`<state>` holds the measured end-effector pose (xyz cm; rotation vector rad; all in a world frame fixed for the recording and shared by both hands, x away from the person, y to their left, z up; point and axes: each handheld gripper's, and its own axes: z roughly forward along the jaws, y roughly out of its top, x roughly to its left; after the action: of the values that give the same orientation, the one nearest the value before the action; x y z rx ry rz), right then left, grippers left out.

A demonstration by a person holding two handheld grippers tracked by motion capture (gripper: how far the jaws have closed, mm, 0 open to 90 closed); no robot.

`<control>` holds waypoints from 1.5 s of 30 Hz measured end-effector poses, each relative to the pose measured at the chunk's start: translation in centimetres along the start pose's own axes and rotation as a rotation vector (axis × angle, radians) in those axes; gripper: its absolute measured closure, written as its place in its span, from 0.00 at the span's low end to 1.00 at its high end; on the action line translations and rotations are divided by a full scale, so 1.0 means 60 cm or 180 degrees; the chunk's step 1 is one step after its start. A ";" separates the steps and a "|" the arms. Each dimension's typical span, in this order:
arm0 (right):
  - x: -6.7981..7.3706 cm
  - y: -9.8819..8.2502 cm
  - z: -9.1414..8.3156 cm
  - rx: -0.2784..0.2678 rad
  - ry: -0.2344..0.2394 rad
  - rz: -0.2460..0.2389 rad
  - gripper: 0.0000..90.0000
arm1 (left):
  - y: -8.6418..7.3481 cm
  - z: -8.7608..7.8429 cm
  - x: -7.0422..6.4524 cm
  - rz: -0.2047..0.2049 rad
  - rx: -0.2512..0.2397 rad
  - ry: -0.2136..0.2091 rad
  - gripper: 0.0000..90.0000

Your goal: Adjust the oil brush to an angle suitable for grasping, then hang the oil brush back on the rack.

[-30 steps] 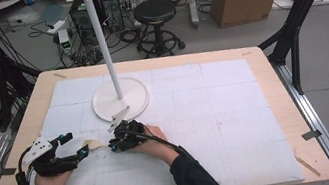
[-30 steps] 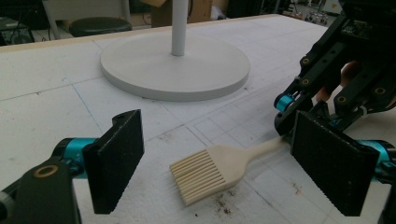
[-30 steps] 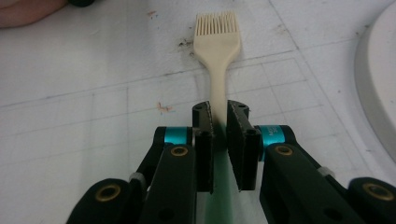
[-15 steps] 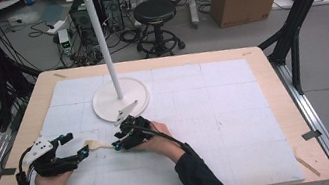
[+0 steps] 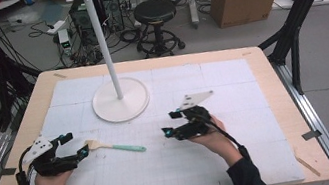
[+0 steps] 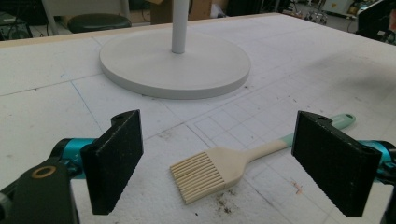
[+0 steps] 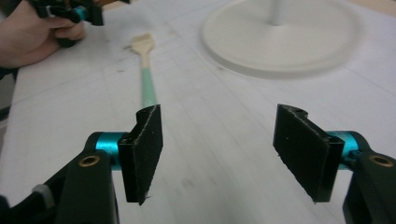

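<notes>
Between the left gripper (image 6: 219,158) jaws lies the brush (image 6: 219,170), untouched.

Table (image 5: 271,74): wooden, topped with a white gridded mat (image 5: 243,150);
On the mat: white round-based stand (image 5: 120,99); teal-handled pastry brush (image 5: 113,146)

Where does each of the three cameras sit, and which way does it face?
High view: above the table, looking forward and down; both forearms, left hand-held gripper, right hand-held gripper.
Left gripper view: rides the left one, facing the brush between its open jaws.
Right gripper view: rides the right one, jaws open.
All share the brush and stand base.
</notes>
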<state>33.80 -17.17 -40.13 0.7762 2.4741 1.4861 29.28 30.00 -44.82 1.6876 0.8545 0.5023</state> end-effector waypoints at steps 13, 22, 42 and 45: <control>-0.052 -0.130 -0.154 -0.0673 -0.0731 0.0796 0.17 | 0.000 0.000 0.000 -0.0003 0.0005 0.0006 0.19; -0.061 -0.151 -0.194 -0.0846 -0.1076 0.0868 0.16 | 0.000 0.001 0.004 -0.0089 0.0021 -0.0006 0.18; -0.080 -0.168 -0.206 -0.0831 -0.1281 0.0912 0.18 | 0.053 0.014 -0.021 0.0411 0.0184 -0.0544 0.11; -0.081 -0.169 -0.208 -0.0866 -0.1274 0.0917 0.20 | 0.055 0.024 -0.021 0.0251 0.0313 -0.0610 0.12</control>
<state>29.59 -33.14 -43.24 1.2680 1.8845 1.5280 30.38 27.76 -41.97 1.8326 0.6848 0.3494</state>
